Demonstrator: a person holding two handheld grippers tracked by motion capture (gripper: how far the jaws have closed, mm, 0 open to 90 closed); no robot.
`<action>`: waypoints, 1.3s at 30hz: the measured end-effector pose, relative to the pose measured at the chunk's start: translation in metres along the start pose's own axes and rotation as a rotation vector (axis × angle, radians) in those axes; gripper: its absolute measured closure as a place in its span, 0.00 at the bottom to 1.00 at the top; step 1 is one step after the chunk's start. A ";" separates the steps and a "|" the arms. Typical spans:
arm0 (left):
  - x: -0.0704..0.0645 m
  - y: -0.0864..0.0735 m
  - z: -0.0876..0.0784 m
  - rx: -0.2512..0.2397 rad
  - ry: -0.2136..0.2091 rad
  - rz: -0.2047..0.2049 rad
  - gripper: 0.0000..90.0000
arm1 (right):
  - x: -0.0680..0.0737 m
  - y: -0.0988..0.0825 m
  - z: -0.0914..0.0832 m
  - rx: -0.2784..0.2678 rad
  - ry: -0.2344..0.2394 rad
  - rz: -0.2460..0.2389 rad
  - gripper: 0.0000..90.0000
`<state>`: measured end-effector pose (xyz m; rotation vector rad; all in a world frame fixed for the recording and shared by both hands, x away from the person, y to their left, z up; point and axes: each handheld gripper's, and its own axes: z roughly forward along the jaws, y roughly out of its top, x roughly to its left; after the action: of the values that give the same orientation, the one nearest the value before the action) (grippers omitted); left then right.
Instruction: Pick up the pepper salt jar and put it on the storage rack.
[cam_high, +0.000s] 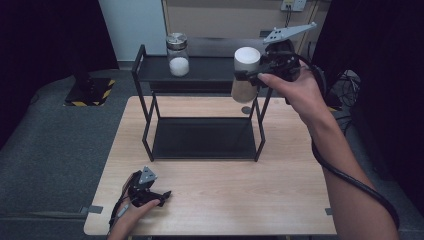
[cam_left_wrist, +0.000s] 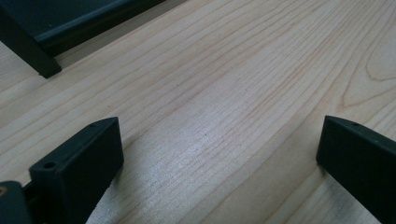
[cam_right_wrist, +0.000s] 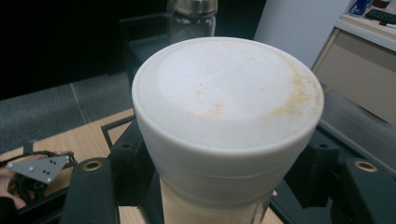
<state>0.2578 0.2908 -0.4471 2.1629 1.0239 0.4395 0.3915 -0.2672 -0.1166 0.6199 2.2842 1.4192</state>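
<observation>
Nearest you, your left gripper (cam_high: 162, 194) rests low on the wooden table (cam_high: 280, 200) at its front left, with your hand wrapped round its body. In the left gripper view its two black jaws stand spread wide with only bare wood grain between them, and a foot of the black rack (cam_left_wrist: 44, 70) lies ahead of them to the left. Farther out and higher, your right gripper (cam_high: 248, 75) is held up beside the rack's right end, at about the level of its top shelf (cam_high: 210, 70). Its jaws are pinching a jar with a white lid (cam_high: 247, 57), gripped just under that lid. In the right gripper view the lid (cam_right_wrist: 227, 100) sits squarely between the jaws, its top stained with orange-brown marks, and the jar's tan contents show below it. Beyond the held jar, to its left on the top shelf, stands a glass jar (cam_high: 178, 55) with a metal lid and white contents.
</observation>
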 end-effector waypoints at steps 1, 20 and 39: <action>0.000 0.000 0.000 0.000 0.000 -0.001 0.00 | -0.002 0.002 0.000 -0.004 0.001 0.001 0.39; 0.000 0.000 0.000 0.000 0.001 0.000 0.00 | -0.019 0.031 0.016 0.000 -0.059 0.011 0.39; 0.000 0.000 0.000 -0.002 0.000 -0.004 0.00 | -0.032 0.038 0.051 -0.005 -0.079 0.037 0.39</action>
<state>0.2574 0.2907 -0.4475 2.1585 1.0270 0.4386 0.4518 -0.2321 -0.1014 0.7076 2.2178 1.3921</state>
